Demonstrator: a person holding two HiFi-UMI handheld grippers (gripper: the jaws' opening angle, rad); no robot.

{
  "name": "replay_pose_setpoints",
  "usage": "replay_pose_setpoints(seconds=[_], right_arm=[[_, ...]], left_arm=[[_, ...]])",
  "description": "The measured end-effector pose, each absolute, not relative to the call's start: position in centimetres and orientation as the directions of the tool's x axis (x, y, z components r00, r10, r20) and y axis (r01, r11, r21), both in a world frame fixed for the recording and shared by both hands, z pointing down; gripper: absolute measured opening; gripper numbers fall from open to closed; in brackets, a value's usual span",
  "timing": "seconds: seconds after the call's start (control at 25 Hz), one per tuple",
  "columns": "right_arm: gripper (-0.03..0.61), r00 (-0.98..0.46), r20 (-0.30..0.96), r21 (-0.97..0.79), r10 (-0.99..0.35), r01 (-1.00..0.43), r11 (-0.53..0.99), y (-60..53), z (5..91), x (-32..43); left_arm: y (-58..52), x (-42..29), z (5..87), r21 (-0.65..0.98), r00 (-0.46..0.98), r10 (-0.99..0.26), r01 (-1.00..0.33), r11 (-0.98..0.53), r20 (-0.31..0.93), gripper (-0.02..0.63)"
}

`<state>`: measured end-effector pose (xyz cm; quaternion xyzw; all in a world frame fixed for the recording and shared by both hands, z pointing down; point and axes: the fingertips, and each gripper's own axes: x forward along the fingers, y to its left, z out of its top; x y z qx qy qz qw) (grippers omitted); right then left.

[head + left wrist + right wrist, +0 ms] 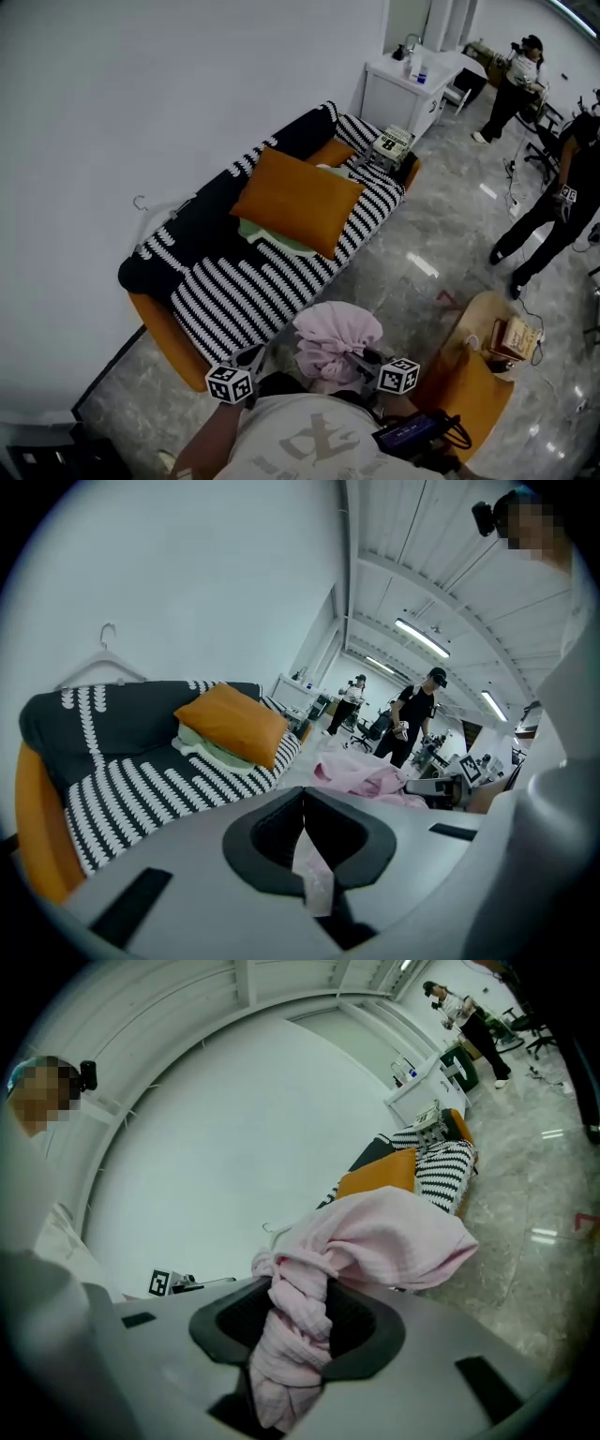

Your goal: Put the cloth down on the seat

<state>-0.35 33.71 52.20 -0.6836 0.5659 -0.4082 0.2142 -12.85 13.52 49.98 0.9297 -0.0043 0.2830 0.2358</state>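
Observation:
A bunched pink cloth [336,333] hangs in front of me, just off the near corner of the sofa. My right gripper [298,1297] is shut on a twisted fold of this pink cloth [394,1241], which billows out beyond the jaws. My left gripper [305,803] is shut on a thin pink edge [315,881] of the same cloth. In the head view the left gripper [251,358] and right gripper [361,361] sit on either side of the bundle. The sofa seat [253,281], covered in black and white stripes, lies ahead and to the left.
An orange cushion [298,199] rests on a pale green cloth [272,239] mid-sofa, and a marked box [394,143] sits at its far end. A white cabinet [408,89] stands beyond. A round wooden table [487,356] is at my right. Two people [562,206] stand far right.

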Motion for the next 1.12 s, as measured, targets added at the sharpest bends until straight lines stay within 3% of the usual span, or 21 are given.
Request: replay_pose_setpoints(seconds=[0.48,0.8,1.12], right_arm=[[0.17,0.033,0.417,-0.715,-0.908,-0.605,-0.351,28.2,53.6,5.9],[0.17,0.115,0.392,-0.677,-0.913,-0.636,-0.371,21.2,51.0,12.9],[0.17,0.169,0.418,-0.67,-0.893,-0.606,-0.429,20.6,50.3,16.1]], left_arm=[[7.6,-3.4,52.3,0.508,0.843,0.206,-0.091,-0.856,0.498,0.012],[1.8,3.6,51.4,0.512,0.85,0.266,-0.006,-0.859,0.455,0.012],[1.0,6.3,52.9,0.544,0.82,0.327,0.023,-0.839,0.47,0.012]])
